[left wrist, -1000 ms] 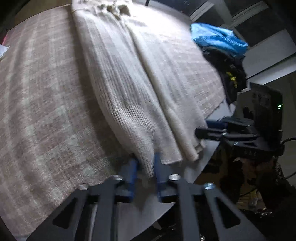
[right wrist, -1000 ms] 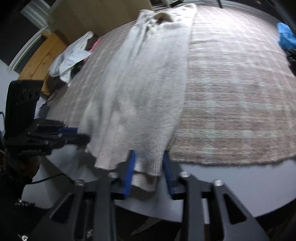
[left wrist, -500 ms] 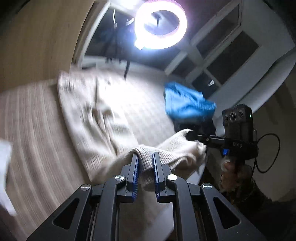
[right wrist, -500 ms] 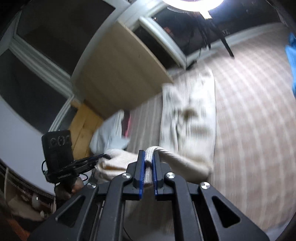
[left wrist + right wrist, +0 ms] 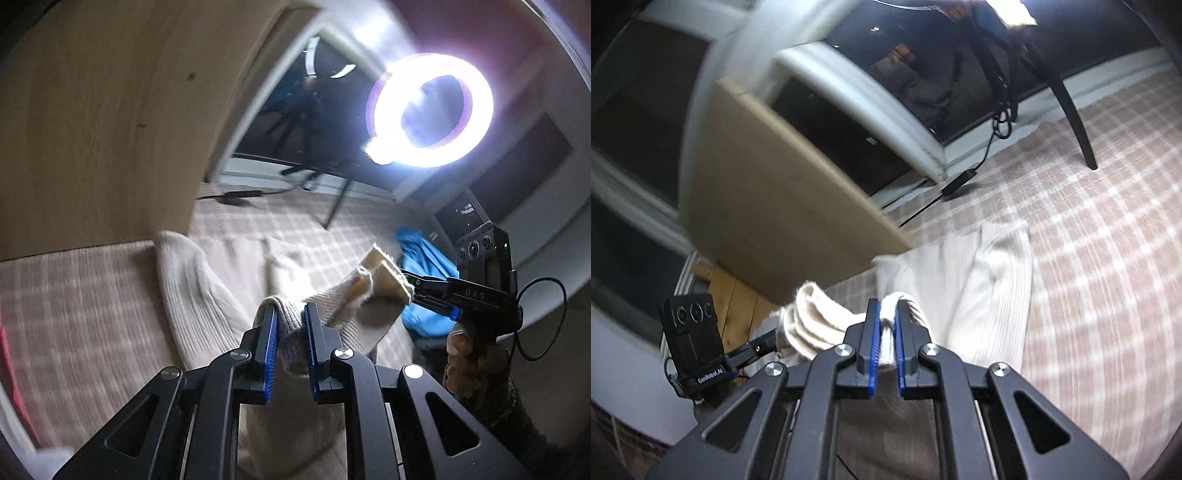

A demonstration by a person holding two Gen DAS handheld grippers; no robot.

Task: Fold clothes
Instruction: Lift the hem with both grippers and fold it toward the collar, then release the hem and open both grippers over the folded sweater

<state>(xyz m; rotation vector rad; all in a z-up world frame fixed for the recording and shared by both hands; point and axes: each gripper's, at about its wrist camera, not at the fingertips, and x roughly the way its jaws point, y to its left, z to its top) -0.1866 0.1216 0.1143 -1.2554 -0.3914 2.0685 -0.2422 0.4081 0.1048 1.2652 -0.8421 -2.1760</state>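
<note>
A cream ribbed knit sweater (image 5: pixel 199 288) lies lengthwise on the checked cloth, with its near hem lifted off the surface. My left gripper (image 5: pixel 290 314) is shut on a bunched fold of that hem. My right gripper (image 5: pixel 886 308) is shut on the hem's other corner. In the left wrist view the right gripper (image 5: pixel 410 286) appears to the right, pinching the raised hem edge, with a hand below it. In the right wrist view the left gripper (image 5: pixel 768 341) shows at lower left, holding its corner. The sweater's far end (image 5: pixel 997 251) still rests flat.
The checked beige cloth (image 5: pixel 1108 258) covers the work surface. A blue garment (image 5: pixel 424 266) lies at its right side. A wooden panel (image 5: pixel 92 129) stands on the left, and a ring light (image 5: pixel 430 110) on a tripod glares at the back. A cable and power brick (image 5: pixel 960 181) lie near the window.
Both grippers have lifted the sweater's near hem off the table edge and carried it up and forward over the garment. The right jaws have closed tighter on the fabric.
</note>
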